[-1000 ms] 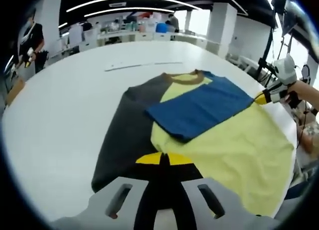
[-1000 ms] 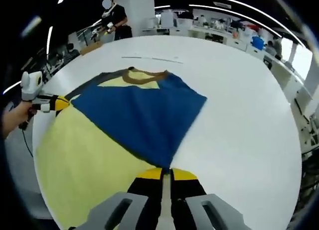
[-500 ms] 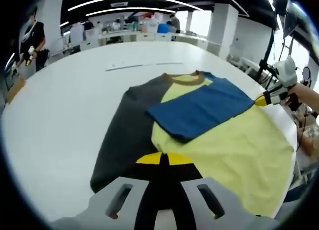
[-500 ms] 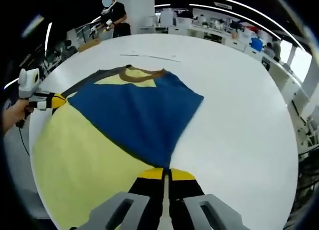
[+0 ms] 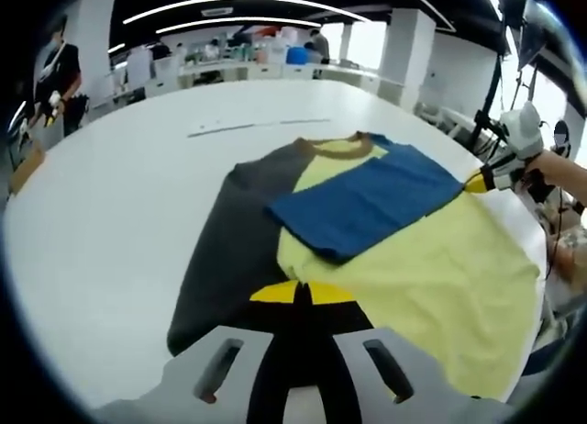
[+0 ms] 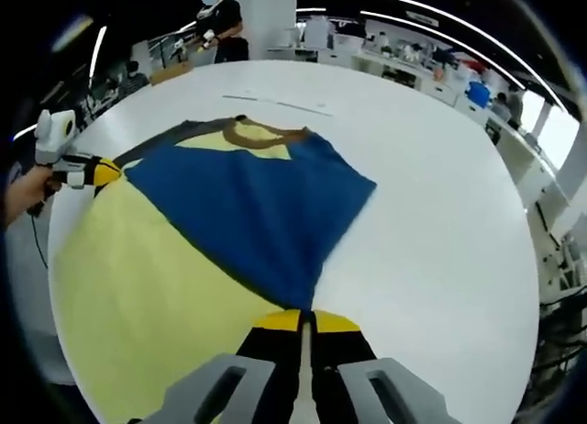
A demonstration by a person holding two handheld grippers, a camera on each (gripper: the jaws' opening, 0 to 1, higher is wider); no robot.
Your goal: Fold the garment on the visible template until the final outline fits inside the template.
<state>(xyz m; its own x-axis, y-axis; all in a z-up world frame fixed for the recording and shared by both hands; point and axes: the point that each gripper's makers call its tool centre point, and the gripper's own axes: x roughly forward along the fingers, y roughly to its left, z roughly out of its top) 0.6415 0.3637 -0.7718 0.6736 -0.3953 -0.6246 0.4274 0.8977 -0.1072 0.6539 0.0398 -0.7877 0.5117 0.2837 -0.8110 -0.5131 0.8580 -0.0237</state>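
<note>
The garment (image 5: 367, 231) lies flat on the big white surface (image 5: 110, 222), a T-shirt in three colours: a dark grey side, a pale yellow body and a blue panel folded across the chest below a brown collar (image 5: 341, 147). In the left gripper view the grey part runs down the shirt's left edge and the yellow spreads toward the right rim of the surface; in the right gripper view the garment (image 6: 183, 231) shows the blue panel tapering to a point that reaches down to the claw. The left claw (image 5: 295, 292), its yellow-tipped jaws pressed together, pinches the lower edge of the shirt where grey meets yellow. The right claw (image 6: 304, 319) is likewise closed, nipping the tip of the blue fabric. Each claw shows in the other's view at the cloth's far edge: the right one (image 5: 479, 180) held by a hand (image 5: 550, 176), the left one (image 6: 99, 172) at the yellow hem. Beyond the collar a thin pale strip (image 5: 257, 126) lies on the surface, well apart from the shirt. Further off stand desks and white columns of an open office, and a person in dark clothes (image 5: 60, 75) stands past the surface's far left side
</note>
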